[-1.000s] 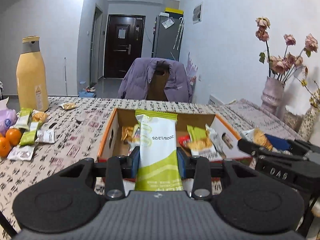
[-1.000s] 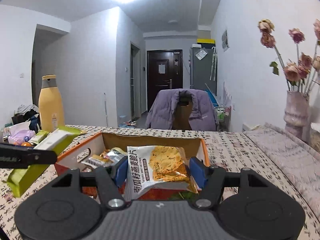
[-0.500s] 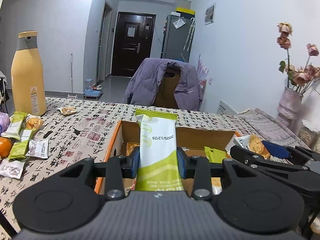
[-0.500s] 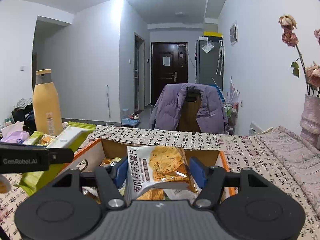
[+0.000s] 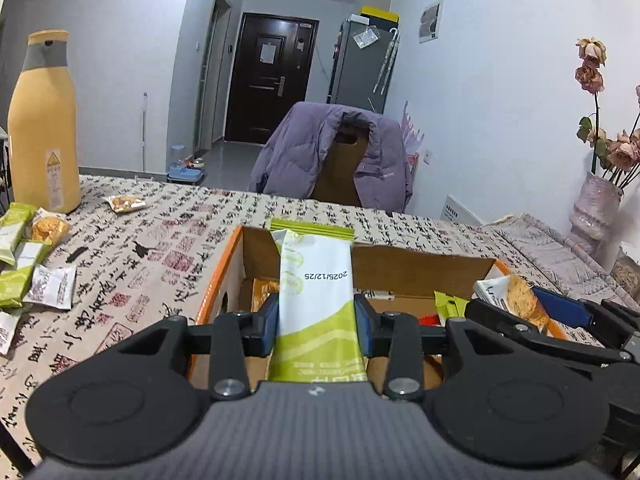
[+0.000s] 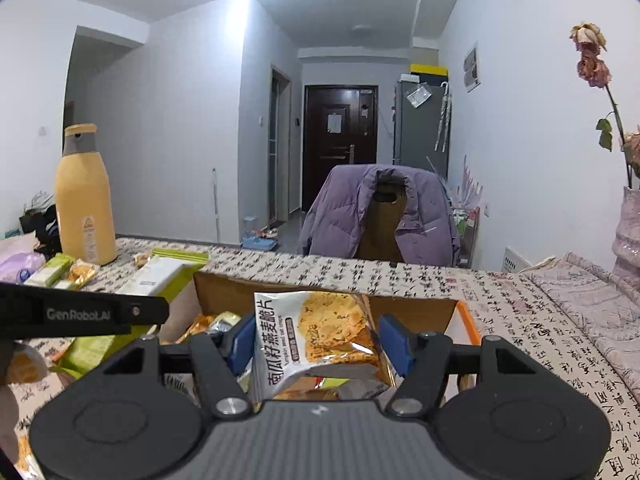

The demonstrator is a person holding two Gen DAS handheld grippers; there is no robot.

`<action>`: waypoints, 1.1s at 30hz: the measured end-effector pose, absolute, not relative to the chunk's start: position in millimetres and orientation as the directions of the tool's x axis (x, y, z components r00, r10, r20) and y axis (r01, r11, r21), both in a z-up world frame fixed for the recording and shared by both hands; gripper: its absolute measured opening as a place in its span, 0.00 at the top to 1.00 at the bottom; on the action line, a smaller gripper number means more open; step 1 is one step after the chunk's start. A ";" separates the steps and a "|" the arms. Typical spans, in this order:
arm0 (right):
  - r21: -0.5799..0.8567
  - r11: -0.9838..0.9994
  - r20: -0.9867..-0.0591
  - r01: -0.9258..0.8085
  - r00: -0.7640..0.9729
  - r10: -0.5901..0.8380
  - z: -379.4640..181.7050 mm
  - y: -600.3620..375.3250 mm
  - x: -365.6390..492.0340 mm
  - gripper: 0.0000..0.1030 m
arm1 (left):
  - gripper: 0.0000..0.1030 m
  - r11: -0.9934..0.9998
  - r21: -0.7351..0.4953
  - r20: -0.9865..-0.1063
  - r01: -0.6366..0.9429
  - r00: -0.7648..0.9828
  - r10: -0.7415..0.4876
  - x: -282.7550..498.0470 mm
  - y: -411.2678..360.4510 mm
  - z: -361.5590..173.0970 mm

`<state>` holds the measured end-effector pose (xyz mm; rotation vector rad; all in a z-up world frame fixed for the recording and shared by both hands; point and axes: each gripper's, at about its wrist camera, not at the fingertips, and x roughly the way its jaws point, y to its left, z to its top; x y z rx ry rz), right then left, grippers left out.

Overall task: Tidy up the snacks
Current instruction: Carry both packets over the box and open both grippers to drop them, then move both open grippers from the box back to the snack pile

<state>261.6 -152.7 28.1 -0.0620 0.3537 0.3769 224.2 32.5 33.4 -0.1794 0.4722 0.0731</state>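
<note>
My left gripper (image 5: 316,328) is shut on a white-and-green snack bar (image 5: 316,292) and holds it upright over the open cardboard box with orange edges (image 5: 218,276). My right gripper (image 6: 320,342) has its blue pads (image 6: 394,344) spread wider than before around a cracker packet (image 6: 320,336); the packet still sits between them over the same box (image 6: 466,320). The right gripper with its packet shows at the right in the left wrist view (image 5: 516,300). The left gripper with the green bar shows at the left in the right wrist view (image 6: 156,280). Several snacks lie inside the box.
Loose snack packets (image 5: 28,256) lie on the patterned tablecloth at the left, with a tall yellow bottle (image 5: 42,124) behind them. One small packet (image 5: 124,203) lies farther back. A chair with a purple jacket (image 5: 336,156) stands behind the table. A vase with dried flowers (image 5: 598,200) is at the right.
Both grippers have moved forward and lower over the box, so its far wall looks nearer. The right gripper's pads have spread apart around the cracker packet. The left gripper still grips the green bar.
</note>
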 end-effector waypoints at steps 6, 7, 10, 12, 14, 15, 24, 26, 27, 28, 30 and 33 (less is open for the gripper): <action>0.057 0.934 -0.355 -0.353 0.867 0.350 27.4 -163.3 260.9 0.10 | 0.20 0.976 -0.178 -0.442 -0.122 0.896 0.031 218.0 38.6 33.1; 0.063 0.935 -0.348 -0.349 0.871 0.348 28.6 -166.1 260.7 0.07 | 0.09 0.976 -0.175 -0.431 -0.125 0.902 0.038 215.8 38.2 34.7; 0.085 0.938 -0.334 -0.337 0.877 0.345 29.9 -172.1 260.5 0.00 | 0.00 0.975 -0.175 -0.383 -0.136 0.922 0.059 208.3 37.7 39.3; 0.088 0.940 -0.338 -0.329 0.878 0.339 29.1 -173.0 260.7 0.00 | 0.00 0.975 -0.176 -0.369 -0.139 0.927 0.065 207.0 37.5 40.7; 0.084 0.943 -0.342 -0.321 0.880 0.330 28.9 -172.5 260.8 0.00 | 0.00 0.974 -0.174 -0.371 -0.143 0.926 0.070 207.4 37.2 41.1; 0.084 0.944 -0.343 -0.319 0.880 0.328 28.9 -172.7 260.9 0.00 | 0.00 0.974 -0.175 -0.369 -0.143 0.927 0.070 206.9 37.0 41.5; 0.065 0.946 -0.349 -0.317 0.881 0.320 42.4 -169.5 256.9 0.00 | 0.00 0.972 -0.185 -0.365 -0.148 0.928 0.072 203.7 32.0 55.6; 0.047 0.947 -0.357 -0.319 0.880 0.314 46.1 -167.7 252.9 0.00 | 0.00 0.972 -0.185 -0.361 -0.147 0.930 0.072 198.7 30.9 61.6; 0.041 0.946 -0.360 -0.320 0.879 0.313 46.8 -167.4 250.5 0.00 | 0.00 0.973 -0.181 -0.358 -0.143 0.931 0.070 196.0 30.3 63.9; 0.039 0.947 -0.365 -0.318 0.878 0.309 48.0 -167.0 248.0 0.00 | 0.00 0.974 -0.178 -0.359 -0.144 0.931 0.072 193.3 29.5 65.8; 0.037 0.948 -0.373 -0.317 0.875 0.308 50.7 -167.2 241.6 0.00 | 0.00 0.975 -0.171 -0.359 -0.141 0.930 0.071 186.1 28.5 68.6; 0.039 0.947 -0.371 -0.319 0.876 0.310 54.1 -170.8 228.8 0.00 | 0.00 0.977 -0.161 -0.353 -0.142 0.933 0.077 172.9 27.2 72.0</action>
